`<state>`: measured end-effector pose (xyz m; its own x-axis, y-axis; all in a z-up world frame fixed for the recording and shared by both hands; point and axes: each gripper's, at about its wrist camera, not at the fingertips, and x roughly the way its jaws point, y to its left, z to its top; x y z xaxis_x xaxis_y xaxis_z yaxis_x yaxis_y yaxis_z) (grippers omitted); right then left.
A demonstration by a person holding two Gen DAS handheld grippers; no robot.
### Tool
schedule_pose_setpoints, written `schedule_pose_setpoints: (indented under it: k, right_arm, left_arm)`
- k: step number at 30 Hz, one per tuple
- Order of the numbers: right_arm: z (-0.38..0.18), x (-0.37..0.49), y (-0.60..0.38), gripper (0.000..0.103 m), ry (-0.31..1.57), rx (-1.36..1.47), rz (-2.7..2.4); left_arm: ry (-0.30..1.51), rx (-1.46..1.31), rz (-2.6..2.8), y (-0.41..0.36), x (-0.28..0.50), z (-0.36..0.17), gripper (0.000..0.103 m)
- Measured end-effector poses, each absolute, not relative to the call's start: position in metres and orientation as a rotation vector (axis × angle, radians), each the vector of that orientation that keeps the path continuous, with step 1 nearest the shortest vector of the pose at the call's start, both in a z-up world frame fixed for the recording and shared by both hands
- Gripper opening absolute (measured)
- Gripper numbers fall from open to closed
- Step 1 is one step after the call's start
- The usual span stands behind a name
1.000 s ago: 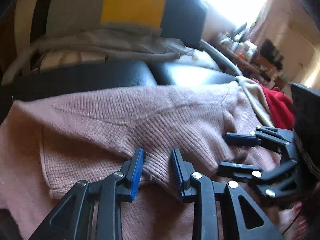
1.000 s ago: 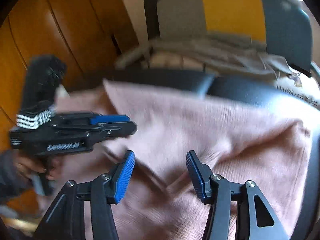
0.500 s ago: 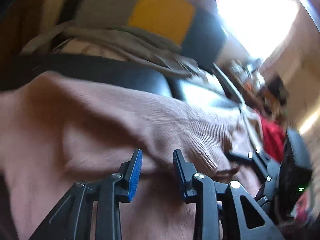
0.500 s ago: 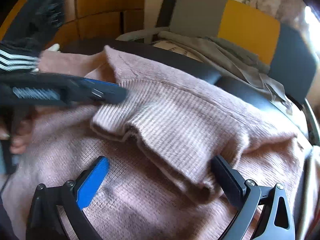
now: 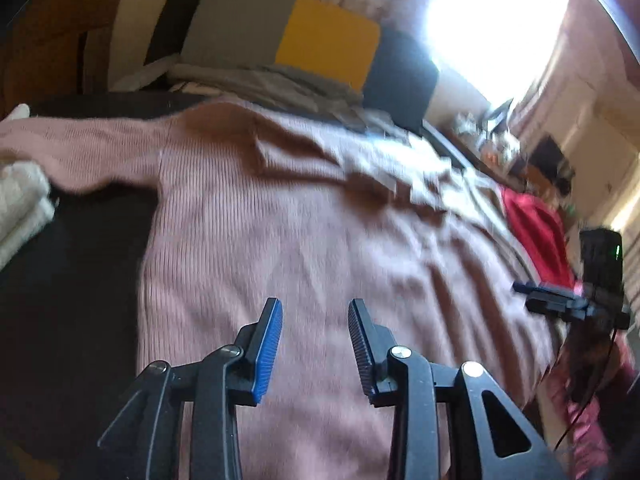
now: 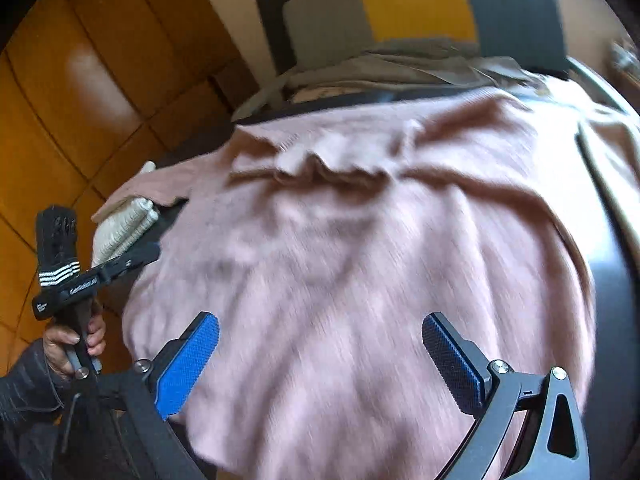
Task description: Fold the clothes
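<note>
A pink ribbed knit sweater (image 5: pixel 304 232) lies spread over a black leather seat (image 5: pixel 72 280); it also fills the right wrist view (image 6: pixel 360 248). One sleeve trails off to the left (image 5: pixel 72 148). My left gripper (image 5: pixel 314 340) hovers over the sweater's near part with its jaws apart and nothing between them. My right gripper (image 6: pixel 320 360) is wide open above the sweater's near hem, empty. The left gripper also shows at the left edge of the right wrist view (image 6: pixel 100 276), and the right gripper at the right edge of the left wrist view (image 5: pixel 560 304).
A folded cream knit (image 6: pixel 124 224) lies at the seat's left side. A red garment (image 5: pixel 536 236) lies to the right. Grey clothes (image 5: pixel 256 80) and a grey, yellow and dark cushion (image 5: pixel 320 40) sit behind. A wooden wardrobe (image 6: pixel 80 80) stands to the left.
The folded-over part of the sweater has been let go and now lies flat. Both grippers have drawn back toward the near hem, and the right one opened wide.
</note>
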<state>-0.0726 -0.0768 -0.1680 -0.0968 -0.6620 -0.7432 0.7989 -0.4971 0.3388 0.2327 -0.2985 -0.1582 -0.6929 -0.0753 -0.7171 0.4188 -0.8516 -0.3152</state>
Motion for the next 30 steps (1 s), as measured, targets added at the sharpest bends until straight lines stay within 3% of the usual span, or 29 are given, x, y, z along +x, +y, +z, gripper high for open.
schedule_pose_setpoints:
  k: [5,9,14,17,20,25,30]
  right_arm:
    - [-0.186,-0.06,-0.042,0.103,0.308,1.127,-1.882]
    - [-0.195,-0.052,-0.017,0.103,0.406,0.974,-1.95]
    - [-0.188,-0.05,-0.028,0.103,0.358,0.957,-1.981]
    - [-0.174,-0.055,-0.042,0.103,0.313,0.995,-1.974]
    - [-0.159,-0.059,-0.064,0.103,0.268,0.932,-1.962]
    - [-0.177,-0.078,-0.117,0.103,0.349,0.922,-2.005]
    - [-0.198,-0.084,-0.123,0.103,0.318,0.965,-1.999]
  left_arm:
    - [0.458,1.163,-2.553,-0.29,0.247,-0.172,0.034]
    - [0.475,1.165,-2.541,-0.299,0.245,-0.173,0.034]
    - [0.722,1.069,-2.498,-0.319,0.256,-0.157,0.035]
    - [1.014,0.817,-2.439,-0.357,0.299,-0.137,0.036]
    - [1.149,0.581,-2.337,-0.396,0.348,-0.116,0.039]
    - [1.335,0.287,-2.058,-0.473,0.429,-0.103,0.042]
    - [1.49,0.124,-1.892,-0.53,0.456,-0.114,0.047]
